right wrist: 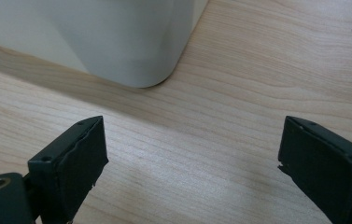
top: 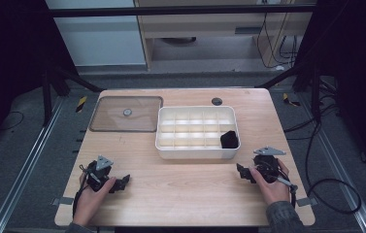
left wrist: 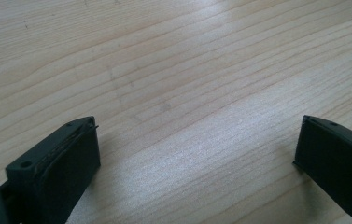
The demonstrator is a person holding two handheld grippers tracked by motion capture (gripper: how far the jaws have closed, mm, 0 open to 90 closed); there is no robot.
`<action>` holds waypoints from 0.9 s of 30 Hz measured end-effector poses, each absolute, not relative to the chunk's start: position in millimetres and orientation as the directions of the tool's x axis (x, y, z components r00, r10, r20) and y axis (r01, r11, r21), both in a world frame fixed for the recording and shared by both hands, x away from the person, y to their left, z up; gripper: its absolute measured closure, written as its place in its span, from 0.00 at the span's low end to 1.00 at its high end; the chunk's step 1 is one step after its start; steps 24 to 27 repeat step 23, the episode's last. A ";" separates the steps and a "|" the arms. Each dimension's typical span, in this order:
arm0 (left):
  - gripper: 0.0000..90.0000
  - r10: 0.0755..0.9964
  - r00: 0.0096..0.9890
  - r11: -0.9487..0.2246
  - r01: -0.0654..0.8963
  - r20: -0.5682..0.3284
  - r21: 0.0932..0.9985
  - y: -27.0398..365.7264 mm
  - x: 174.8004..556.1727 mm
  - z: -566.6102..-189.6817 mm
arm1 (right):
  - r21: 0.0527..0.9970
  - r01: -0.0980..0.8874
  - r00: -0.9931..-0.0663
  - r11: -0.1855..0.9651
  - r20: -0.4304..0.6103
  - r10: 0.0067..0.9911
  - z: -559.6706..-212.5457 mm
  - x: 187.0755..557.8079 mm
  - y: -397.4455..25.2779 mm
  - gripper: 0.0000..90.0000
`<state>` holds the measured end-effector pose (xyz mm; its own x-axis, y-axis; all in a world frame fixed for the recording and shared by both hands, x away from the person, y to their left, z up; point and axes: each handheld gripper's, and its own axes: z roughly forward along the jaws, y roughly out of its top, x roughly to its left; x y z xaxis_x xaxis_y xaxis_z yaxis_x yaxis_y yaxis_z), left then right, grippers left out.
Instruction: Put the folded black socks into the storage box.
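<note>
A white divided box [top: 197,150] stands at the middle of the wooden table [top: 185,194], and a black object [top: 229,140] lies in its front right compartment. My left gripper [top: 121,183] rests low at the front left, open, its jaws wide apart over bare wood [left wrist: 197,140]. My right gripper [top: 241,171] sits at the front right, open too, with nothing between the jaws [right wrist: 192,158]. The box's rounded corner [right wrist: 141,70] lies just ahead of it in the right gripper view.
A clear flat lid [top: 126,114] with a round knob lies at the back left beside the box. A dark round grommet [top: 217,101] sits near the table's far edge. Cables trail on the floor at the right.
</note>
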<state>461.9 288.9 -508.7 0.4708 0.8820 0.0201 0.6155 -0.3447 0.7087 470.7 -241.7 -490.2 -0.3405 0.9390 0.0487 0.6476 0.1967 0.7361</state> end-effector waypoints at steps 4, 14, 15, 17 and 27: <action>0.00 0.883 0.469 -0.341 0.616 0.017 0.710 288.7 463.8 -508.7 | 0.729 0.658 -0.322 0.189 0.045 0.946 -495.6 472.6 -242.2 0.09; 0.00 0.898 0.439 -0.319 0.625 0.017 0.713 289.5 479.7 -508.6 | 0.703 0.687 -0.253 0.185 -0.007 0.967 -508.0 479.5 -235.5 0.07; 0.00 0.898 0.440 -0.319 0.626 0.016 0.712 289.6 480.6 -508.5 | 0.706 0.684 -0.254 0.185 -0.007 0.967 -508.6 479.5 -235.5 0.07; 0.00 0.897 0.442 -0.324 0.625 0.020 0.710 290.0 481.7 -508.4 | 0.729 0.663 -0.248 0.172 -0.003 0.969 -512.1 477.6 -234.5 0.04; 0.00 0.897 0.442 -0.323 0.626 0.019 0.710 289.9 481.9 -508.4 | 0.726 0.671 -0.221 0.154 -0.003 0.975 -512.8 475.8 -232.9 0.02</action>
